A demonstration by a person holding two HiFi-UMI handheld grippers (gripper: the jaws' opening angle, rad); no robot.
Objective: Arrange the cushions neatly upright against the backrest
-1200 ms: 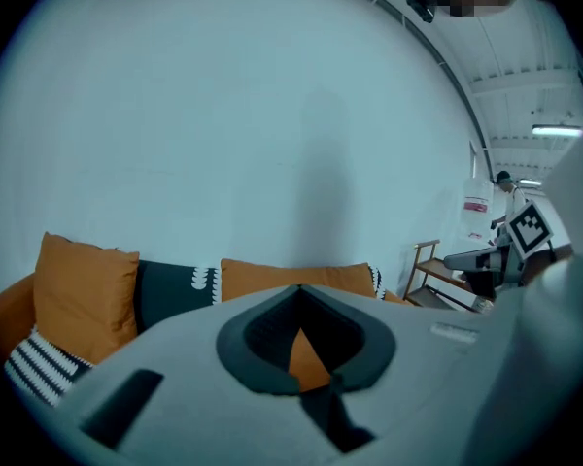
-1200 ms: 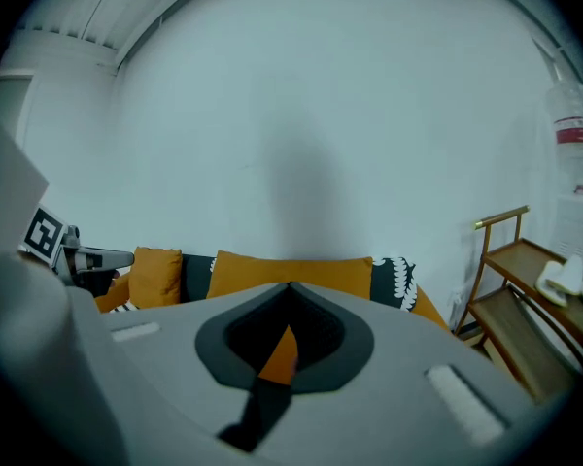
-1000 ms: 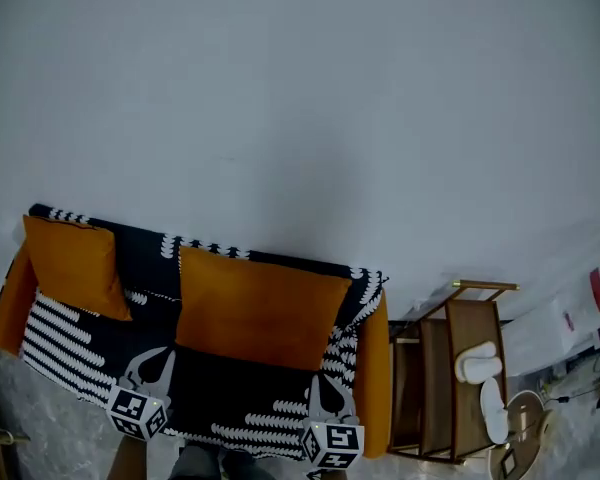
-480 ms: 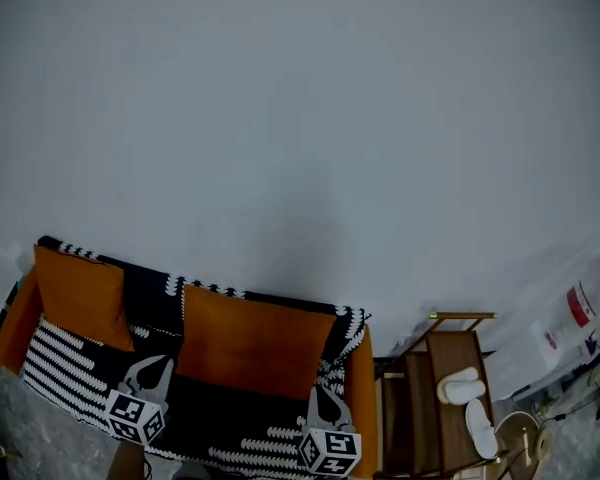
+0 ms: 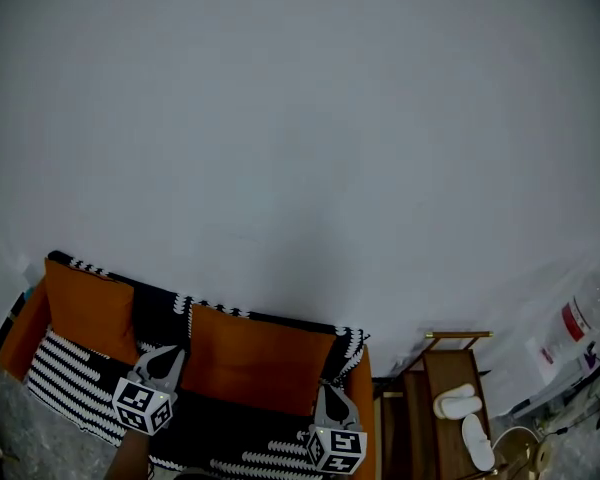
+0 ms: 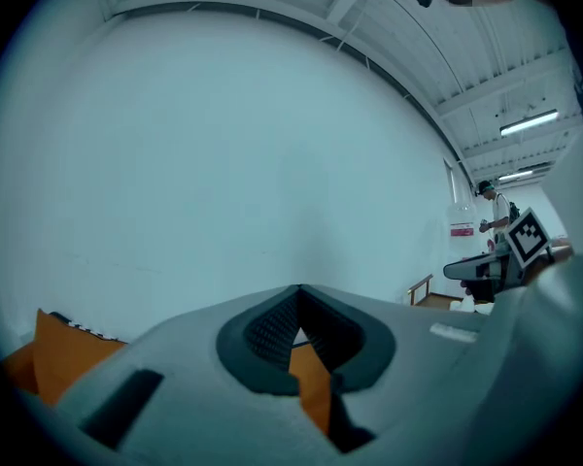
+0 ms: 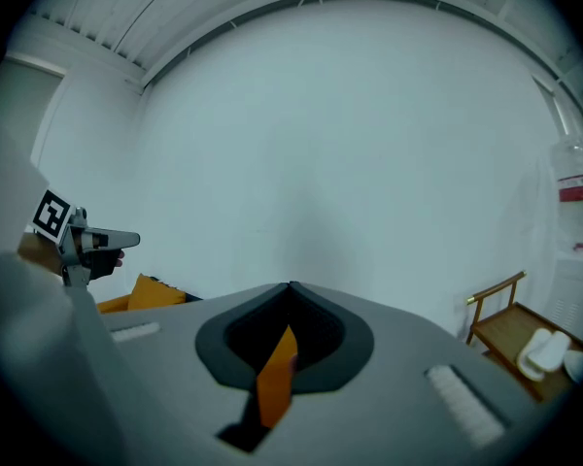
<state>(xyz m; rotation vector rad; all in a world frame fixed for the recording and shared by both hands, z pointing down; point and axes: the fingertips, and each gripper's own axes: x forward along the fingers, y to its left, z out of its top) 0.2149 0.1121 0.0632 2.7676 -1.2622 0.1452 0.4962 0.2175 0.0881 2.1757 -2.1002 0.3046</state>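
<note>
Orange cushions, a big one (image 5: 255, 353) and a small one (image 5: 88, 308), stand up against the back of the sofa (image 5: 65, 373). Since a second ago you have lifted both grippers, and the sofa now sits lower in the head view. Your left gripper (image 5: 168, 356) is shut tight and holds nothing. It shows by the big cushion's left edge. Your right gripper (image 5: 329, 393) is shut and empty too, by that cushion's bottom right corner. The sofa's front is cut off at the bottom.
</note>
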